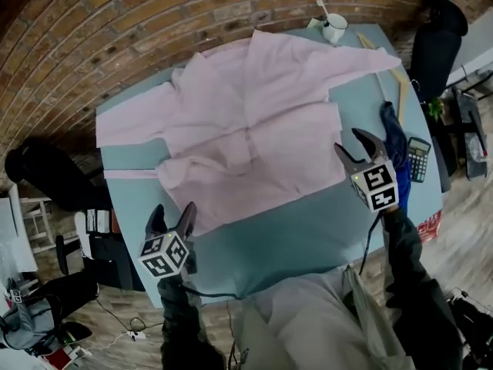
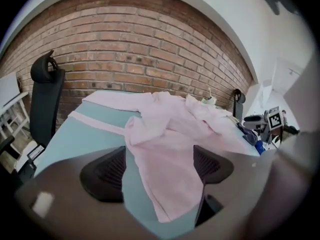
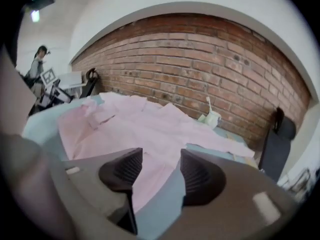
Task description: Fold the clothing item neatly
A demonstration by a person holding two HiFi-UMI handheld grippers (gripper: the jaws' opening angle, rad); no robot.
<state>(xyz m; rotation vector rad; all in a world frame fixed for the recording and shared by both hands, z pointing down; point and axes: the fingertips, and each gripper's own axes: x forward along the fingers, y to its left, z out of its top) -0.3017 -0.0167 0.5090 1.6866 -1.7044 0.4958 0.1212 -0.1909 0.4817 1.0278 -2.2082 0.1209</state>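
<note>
left claw (image 1: pixel 172 210): held wide open, nothing gripped, pink shirt (image 1: pixel 254 122) lying just ahead | right claw (image 1: pixel 347 139): held open, nothing gripped, shirt edge just ahead | shirt spread on counter (image 1: pixel 308 233)

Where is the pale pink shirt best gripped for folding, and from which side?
Grip the pale pink shirt by its near hem corners, coming from the person's edge of the teal table. The hem lies flat and exposed there, with the open left claw and right claw facing it.
</note>
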